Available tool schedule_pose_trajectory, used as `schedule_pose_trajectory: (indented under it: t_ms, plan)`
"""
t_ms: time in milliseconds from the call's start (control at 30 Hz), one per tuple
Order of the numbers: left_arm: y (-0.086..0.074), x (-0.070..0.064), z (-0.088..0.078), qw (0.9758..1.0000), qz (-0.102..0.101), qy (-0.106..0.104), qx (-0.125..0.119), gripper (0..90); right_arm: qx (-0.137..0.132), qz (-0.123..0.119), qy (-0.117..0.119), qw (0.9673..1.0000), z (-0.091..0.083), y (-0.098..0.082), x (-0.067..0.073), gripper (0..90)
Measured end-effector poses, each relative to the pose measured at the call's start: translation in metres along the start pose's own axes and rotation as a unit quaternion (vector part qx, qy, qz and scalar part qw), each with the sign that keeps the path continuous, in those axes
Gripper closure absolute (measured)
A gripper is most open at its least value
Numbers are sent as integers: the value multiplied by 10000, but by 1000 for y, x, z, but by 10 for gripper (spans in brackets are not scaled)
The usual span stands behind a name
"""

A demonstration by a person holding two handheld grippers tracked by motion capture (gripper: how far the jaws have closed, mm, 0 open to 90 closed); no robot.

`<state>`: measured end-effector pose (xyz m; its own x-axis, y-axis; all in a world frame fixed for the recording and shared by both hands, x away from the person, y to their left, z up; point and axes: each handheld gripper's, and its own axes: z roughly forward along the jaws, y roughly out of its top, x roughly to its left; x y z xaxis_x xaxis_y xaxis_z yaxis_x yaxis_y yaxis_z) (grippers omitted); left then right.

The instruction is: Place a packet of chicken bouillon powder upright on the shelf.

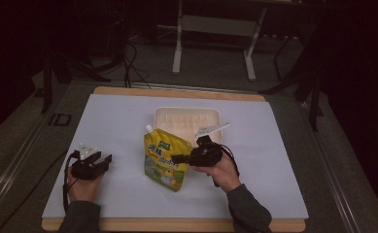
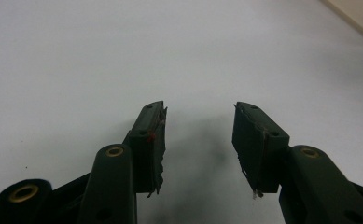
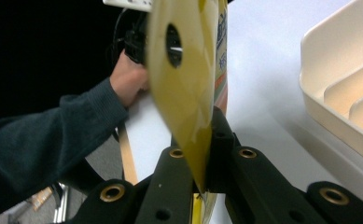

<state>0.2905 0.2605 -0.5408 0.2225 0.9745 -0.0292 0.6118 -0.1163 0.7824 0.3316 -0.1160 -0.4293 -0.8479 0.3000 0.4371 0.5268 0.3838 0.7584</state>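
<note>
I sit at a table [image 1: 113, 121] covered by a white sheet, holding a two-jaw tool in each hand. My right tool [image 1: 179, 158] is pinching the edge of a yellow refill pouch [image 1: 165, 160], its jaws pressed together on the flat side seam. In the right gripper view, the pouch [image 3: 184, 79] rises straight up from between the jaws, with a round punched hole in the seam above them. The pouch sits near the middle of the table, just in front of a cream plastic tray [image 1: 186, 121] with ribbed dividers, and it appears to stand or lean with its white spout at the upper left corner.

My left tool [image 1: 101, 161] rests well apart at the left of the table, jaws spread wide with nothing between them. The left gripper view shows the left tool [image 2: 198, 135] open over bare white sheet.

I judge the pouch to be soft and floppy, with slick film that could slide in a pinch. If filled, it would sag and swing from one edge. The stiff sealed seam or the spout neck looks the safest hold.

The room is dim. The pouch's print is too small to read, I cannot tell how full it is, and my hand hides part of its right edge.
</note>
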Motion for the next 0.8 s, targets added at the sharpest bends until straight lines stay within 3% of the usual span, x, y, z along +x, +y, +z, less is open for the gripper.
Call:
schedule_pose_trajectory:
  t_ms: [500, 800]
  plan:
    - [0, 0, 0, 10000, 2, 14, 26, 523, -471, 103, 10, 9988, -19, 3, 1, 900]
    - [0, 0, 0, 10000, 4, 10, 26, 523, -730, 57, -216, 9971, -25, 9, 4, 900]
